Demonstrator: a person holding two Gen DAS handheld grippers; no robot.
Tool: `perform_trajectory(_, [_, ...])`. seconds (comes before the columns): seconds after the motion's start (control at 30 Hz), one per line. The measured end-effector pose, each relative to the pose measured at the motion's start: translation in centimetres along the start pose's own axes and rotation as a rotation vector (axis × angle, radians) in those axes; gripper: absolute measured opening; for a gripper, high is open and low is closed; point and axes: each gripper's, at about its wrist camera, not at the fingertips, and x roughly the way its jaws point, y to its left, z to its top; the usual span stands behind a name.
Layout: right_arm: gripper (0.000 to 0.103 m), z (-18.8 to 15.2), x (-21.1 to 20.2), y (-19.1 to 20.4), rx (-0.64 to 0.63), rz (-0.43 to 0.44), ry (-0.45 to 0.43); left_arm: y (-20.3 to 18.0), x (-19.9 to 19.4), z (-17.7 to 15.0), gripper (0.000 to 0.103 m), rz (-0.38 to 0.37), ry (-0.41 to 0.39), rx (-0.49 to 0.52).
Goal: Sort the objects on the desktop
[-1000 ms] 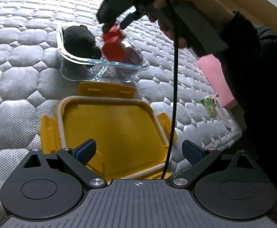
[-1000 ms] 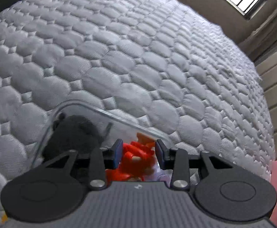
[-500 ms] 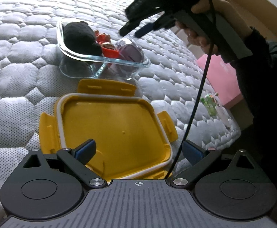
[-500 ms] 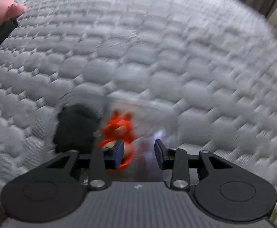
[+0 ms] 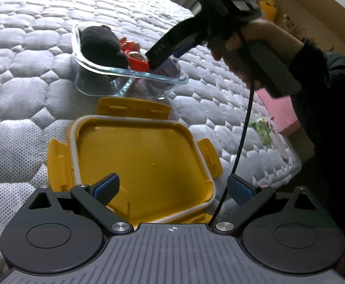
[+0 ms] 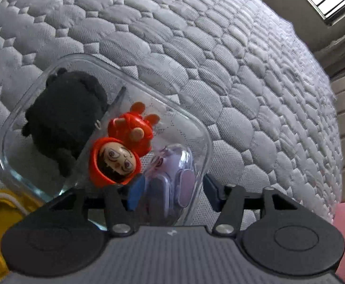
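1. Our right tool hangs over the near corner of the glass container on the bed; its jaws are opening and grasp nothing.
2. The red figurine lies inside, just beyond the left pad, head toward us, long axis running away.
3. A black plush sits left of it, a purple toy right.
4. Our left tool is released above the yellow lid.
5. A green toy lies well apart, nearer our right hand.

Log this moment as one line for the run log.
right claw: opening, nothing gripped, over glass box | red doll: in box beside black plush | left claw: open above yellow lid
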Motion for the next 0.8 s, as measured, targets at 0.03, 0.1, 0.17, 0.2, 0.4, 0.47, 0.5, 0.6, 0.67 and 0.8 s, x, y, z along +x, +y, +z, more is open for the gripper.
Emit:
perform_trajectory(0.03, [0.044, -0.1, -0.2, 0.1, -0.007, -0.005, -0.016, 0.0, 0.1, 0.0, 0.1, 0.0, 0.003, -0.001])
perform_trajectory(0.1, [0.043, -0.3, -0.3, 0.1, -0.008, -0.008, -0.039, 0.0, 0.2, -0.1, 0.1, 0.0, 0.008, -0.001])
perform_trajectory(0.17, [0.043, -0.5, -0.2, -0.2, 0.01, 0.004, -0.053, 0.0, 0.2, -0.1, 0.1, -0.001, 0.008, 0.004])
perform_trajectory(0.2, [0.043, -0.6, -0.2, -0.5, 0.022, 0.014, -0.059, 0.0, 0.2, -0.2, 0.1, -0.001, 0.007, 0.004])
perform_trajectory(0.4, [0.04, -0.9, -0.7, -3.2, 0.153, 0.119, -0.069, 0.3, 0.2, -0.2, 0.1, 0.007, 0.006, -0.007])
perform_trajectory(0.47, [0.04, -1.2, -0.9, -4.1, 0.201, 0.159, -0.077, 0.4, 0.2, -0.1, 0.1, 0.009, 0.008, -0.011])
perform_trajectory(0.5, [0.04, -1.4, -1.0, -4.6, 0.223, 0.18, -0.082, 0.5, 0.3, -0.1, 0.1, 0.01, 0.009, -0.012])
perform_trajectory(0.6, [0.04, -2.1, -1.2, -5.6, 0.27, 0.228, -0.099, 0.6, 0.5, -0.1, 0.1, 0.011, 0.014, -0.014])
perform_trajectory(0.67, [0.04, -2.4, -1.4, -6.0, 0.283, 0.246, -0.111, 0.6, 0.7, 0.0, 0.1, 0.012, 0.018, -0.014])
perform_trajectory(0.8, [0.039, -3.0, -2.1, -6.1, 0.285, 0.244, -0.151, 0.7, 0.9, 0.1, 0.1, 0.014, 0.019, -0.013])
